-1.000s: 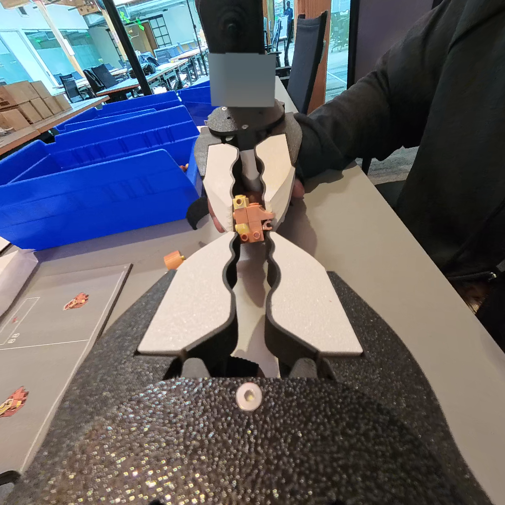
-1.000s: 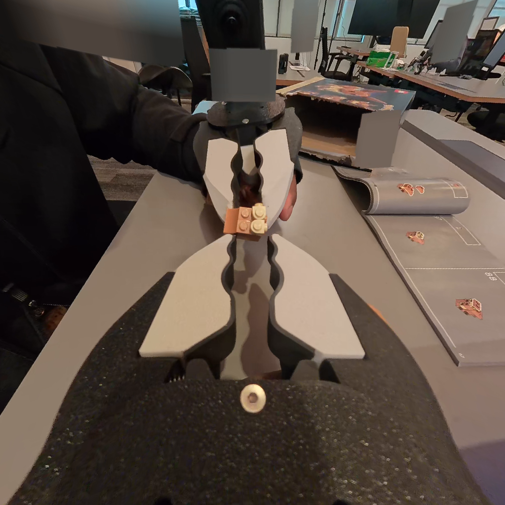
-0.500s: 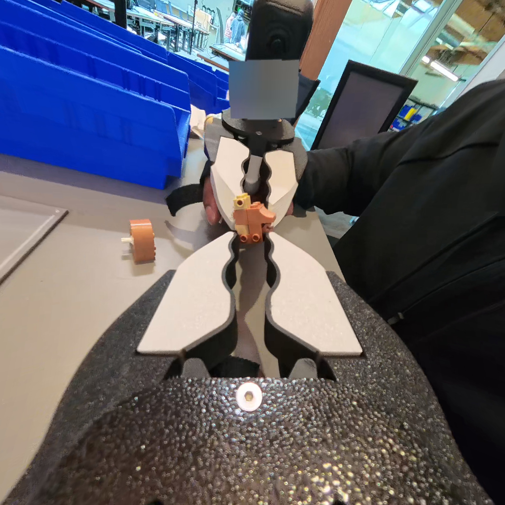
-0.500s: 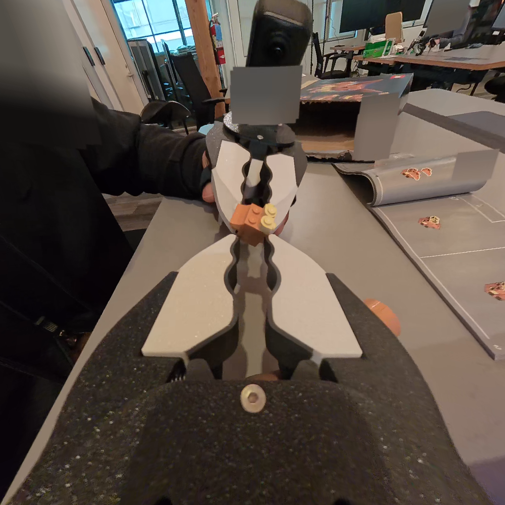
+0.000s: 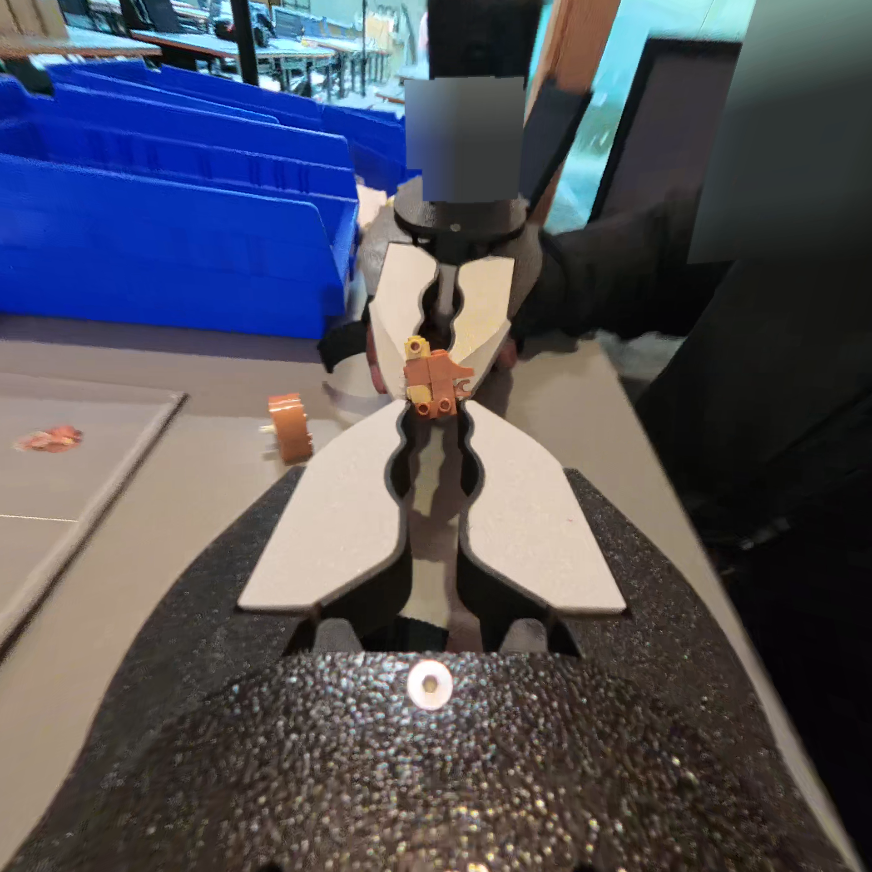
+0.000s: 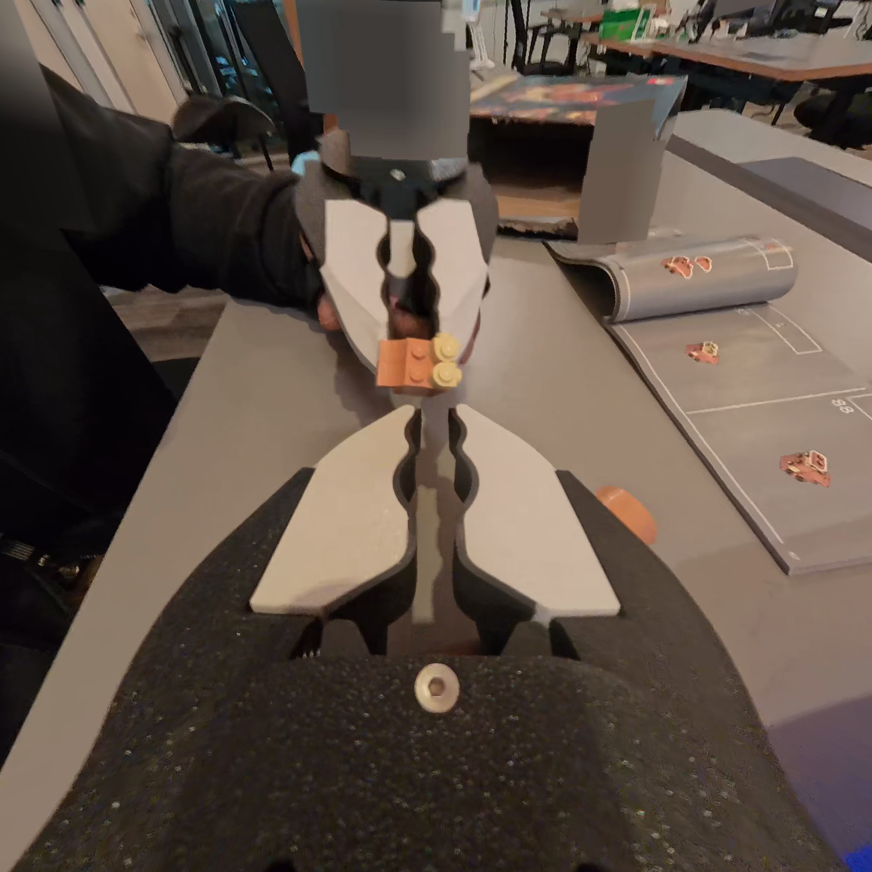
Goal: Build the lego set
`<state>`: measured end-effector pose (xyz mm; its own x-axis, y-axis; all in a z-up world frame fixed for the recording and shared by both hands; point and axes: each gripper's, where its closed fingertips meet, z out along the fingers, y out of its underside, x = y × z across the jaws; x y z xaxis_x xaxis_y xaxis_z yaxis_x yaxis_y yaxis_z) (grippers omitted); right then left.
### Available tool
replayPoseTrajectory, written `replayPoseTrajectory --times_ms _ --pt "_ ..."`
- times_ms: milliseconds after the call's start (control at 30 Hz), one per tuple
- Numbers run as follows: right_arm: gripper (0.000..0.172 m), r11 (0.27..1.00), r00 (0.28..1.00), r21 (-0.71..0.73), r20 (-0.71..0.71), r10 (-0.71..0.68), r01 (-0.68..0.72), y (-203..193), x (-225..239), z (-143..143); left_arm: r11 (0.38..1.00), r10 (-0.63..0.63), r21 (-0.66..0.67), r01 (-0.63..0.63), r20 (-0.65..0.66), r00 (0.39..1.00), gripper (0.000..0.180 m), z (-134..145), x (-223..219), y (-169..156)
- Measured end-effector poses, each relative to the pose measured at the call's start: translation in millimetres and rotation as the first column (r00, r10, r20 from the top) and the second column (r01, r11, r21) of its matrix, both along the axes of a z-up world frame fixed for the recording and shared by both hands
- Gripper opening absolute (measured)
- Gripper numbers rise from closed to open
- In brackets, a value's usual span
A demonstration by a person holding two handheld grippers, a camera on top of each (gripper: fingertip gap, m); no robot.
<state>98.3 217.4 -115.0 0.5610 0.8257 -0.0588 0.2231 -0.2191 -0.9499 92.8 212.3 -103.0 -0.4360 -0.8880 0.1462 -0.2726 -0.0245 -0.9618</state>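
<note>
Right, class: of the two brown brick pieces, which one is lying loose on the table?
The round, wheel-like piece with a pale peg, resting on the grey table. The studded brown-and-yellow cluster is held up by the left gripper.

Dim indoor light, motion blur, wide-angle distortion
</note>
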Motion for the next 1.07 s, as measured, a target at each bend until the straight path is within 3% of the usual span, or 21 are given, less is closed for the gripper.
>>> replayPoseTrajectory --times_ms 133,333,600,1067 --pt "0.012 0.999 0.998 0.024 0.053 -0.031 0.029 2.9 12.2 -1.2 0.959 0.045 0.278 -0.052 0.034 0.998 0.017 -4.5 -0.4 5.9" --pt "0.011 0.984 0.992 0.177 0.123 -0.043 0.021 0.6 15.7 10.2 0.799 0.077 0.595 -0.085 0.039 0.996 0.017 -15.2 -1.3 11.4" --pt "0.011 0.959 0.957 0.278 0.290 -0.025 -0.059 -6.2 5.6 -1.2 0.750 0.089 0.661 -0.030 -0.055 0.995 0.017 -33.1 -2.2 8.7" --pt "0.008 0.955 0.923 0.275 0.384 -0.007 -0.107 -8.9 -0.9 -14.2 0.705 0.068 0.708 0.033 -0.115 0.991 0.017 -43.6 -4.8 1.8"
